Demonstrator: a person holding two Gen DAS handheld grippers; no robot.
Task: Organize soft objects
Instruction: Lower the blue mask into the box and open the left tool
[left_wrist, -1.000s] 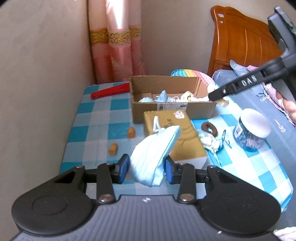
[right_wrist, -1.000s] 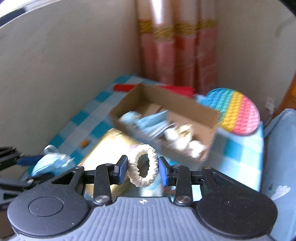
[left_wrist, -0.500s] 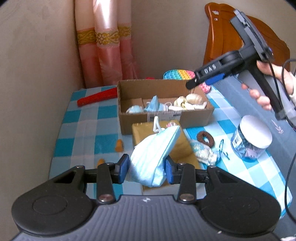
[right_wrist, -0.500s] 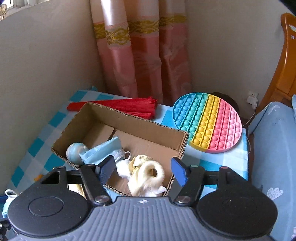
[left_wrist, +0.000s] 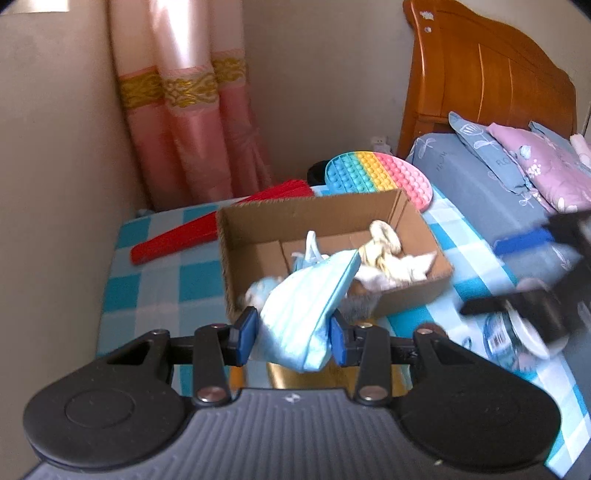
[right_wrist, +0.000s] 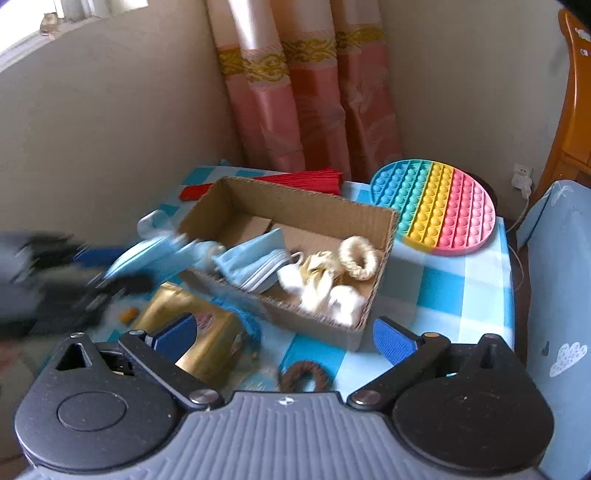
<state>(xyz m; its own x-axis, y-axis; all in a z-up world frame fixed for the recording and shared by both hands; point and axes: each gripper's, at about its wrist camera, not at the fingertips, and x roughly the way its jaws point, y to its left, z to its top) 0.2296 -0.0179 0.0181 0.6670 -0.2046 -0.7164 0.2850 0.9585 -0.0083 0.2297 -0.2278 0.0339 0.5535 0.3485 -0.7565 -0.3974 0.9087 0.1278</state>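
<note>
Pale-blue pleated fabric face mask (left_wrist: 303, 314) is sitting pinched between the blue-padded jaws of the left gripper (left_wrist: 291, 334), hanging in the air just short of the near wall of the open brown cardboard box (left_wrist: 406, 295). Its long axis is running up and away from the jaws, with the upper corner already leaning over the box rim; the box lies straight ahead of the left jaws, so the coming release looks to depend on carrying forward over that near wall.

Right gripper (right_wrist: 284, 339) is holding nothing, jaws spread wide, positioned on the near side of the box above the blue-and-white checked table (right_wrist: 461, 295). A brown fuzzy hair ring (right_wrist: 304, 376) is lying on the cloth between those jaws, nearer this hand than the left. Inside the box, a cream hair ring (right_wrist: 358, 256) and another blue mask (right_wrist: 255, 262) are resting.
</note>
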